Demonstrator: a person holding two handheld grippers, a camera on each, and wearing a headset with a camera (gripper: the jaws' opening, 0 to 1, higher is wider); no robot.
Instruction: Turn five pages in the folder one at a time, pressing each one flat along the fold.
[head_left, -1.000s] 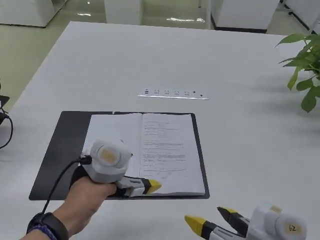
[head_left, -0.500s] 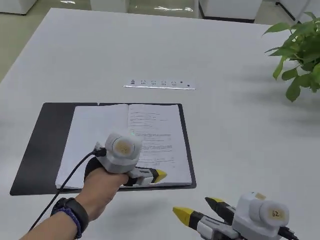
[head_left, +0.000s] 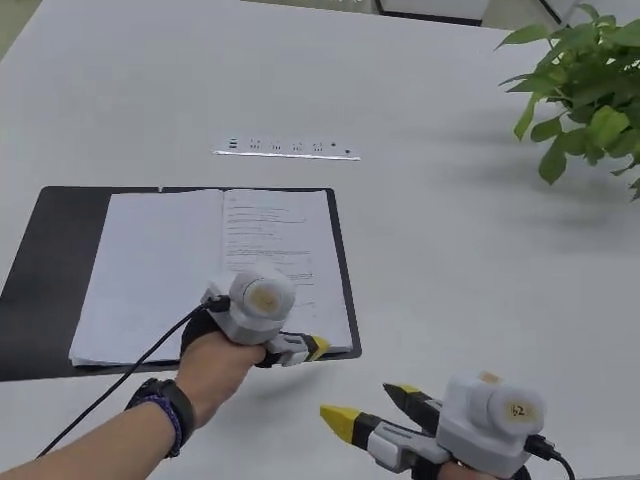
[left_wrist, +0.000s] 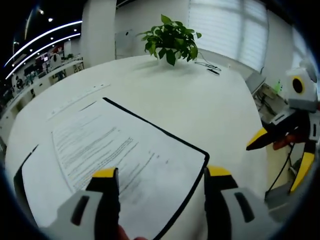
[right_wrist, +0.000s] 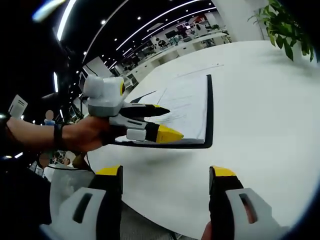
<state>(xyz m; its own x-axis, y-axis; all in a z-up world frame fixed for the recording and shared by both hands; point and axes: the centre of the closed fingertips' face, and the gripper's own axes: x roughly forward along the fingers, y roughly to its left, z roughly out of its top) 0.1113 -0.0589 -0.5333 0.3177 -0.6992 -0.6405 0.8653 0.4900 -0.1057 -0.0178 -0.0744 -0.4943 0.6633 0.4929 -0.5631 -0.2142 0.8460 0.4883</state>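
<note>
The black folder (head_left: 40, 255) lies open on the white table, with a printed page (head_left: 285, 255) on its right side and a blank sheet on its left. A hand holds my left gripper (head_left: 308, 347) at the folder's near right corner. It is open (left_wrist: 162, 172): one jaw is over the printed page (left_wrist: 115, 150) and the other is past the black edge, over the table. My right gripper (head_left: 362, 403) is open, low over the bare table in front of that corner, with nothing between its jaws (right_wrist: 165, 172). Ahead of it is the left gripper (right_wrist: 145, 122).
A flush socket strip (head_left: 290, 150) is set into the table beyond the folder. A leafy green plant (head_left: 585, 85) stands at the far right. The table's near edge runs just behind the right gripper.
The head camera has swung to the right. Relative to the folder, my left gripper has slid right along the near edge toward the corner. The right gripper has kept its place.
</note>
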